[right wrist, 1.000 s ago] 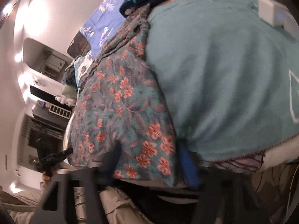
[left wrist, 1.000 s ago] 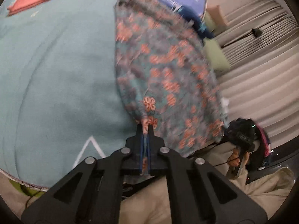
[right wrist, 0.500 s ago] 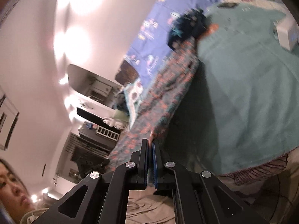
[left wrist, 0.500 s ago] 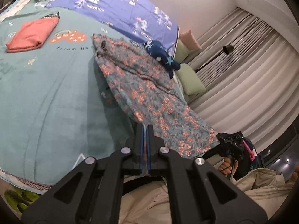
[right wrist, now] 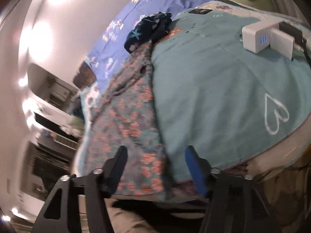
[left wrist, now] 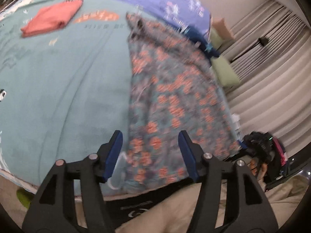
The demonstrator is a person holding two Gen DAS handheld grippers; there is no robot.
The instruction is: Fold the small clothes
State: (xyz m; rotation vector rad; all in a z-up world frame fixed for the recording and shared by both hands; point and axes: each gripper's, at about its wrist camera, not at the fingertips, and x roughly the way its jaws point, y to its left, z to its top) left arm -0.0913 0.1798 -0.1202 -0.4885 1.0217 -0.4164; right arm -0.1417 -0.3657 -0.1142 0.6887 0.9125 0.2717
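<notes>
Starting at the far left corner of the bed (left wrist: pixel 58 97), a red garment (left wrist: pixel 52 20) lies already folded flat on the teal blanket, so one item appears finished. Moving right, the floral garment (left wrist: pixel 175 97) lies spread lengthwise along the right side of the bed, its near hem at the front edge and its far end touching a dark blue garment (right wrist: pixel 149 29) that sits crumpled and untouched near the far edge. In the right wrist view, a white box (right wrist: pixel 258 36) stands by the bed's far right corner.

Progress, as judged: the floral garment is laid out but shows no fold yet; the dark blue garment also remains. Most of the work is outstanding.

The left gripper (left wrist: pixel 150 147) hangs over the near hem with its fingers wide apart, the cloth below and between them but not pinched. The right gripper (right wrist: pixel 155 161) is likewise wide open above the same hem, holding nothing.

Against the earlier frames: both grippers were then clamped shut on the hem with the cloth lifted; their jaws have just been opening, and the garment now lies released on the blanket.
</notes>
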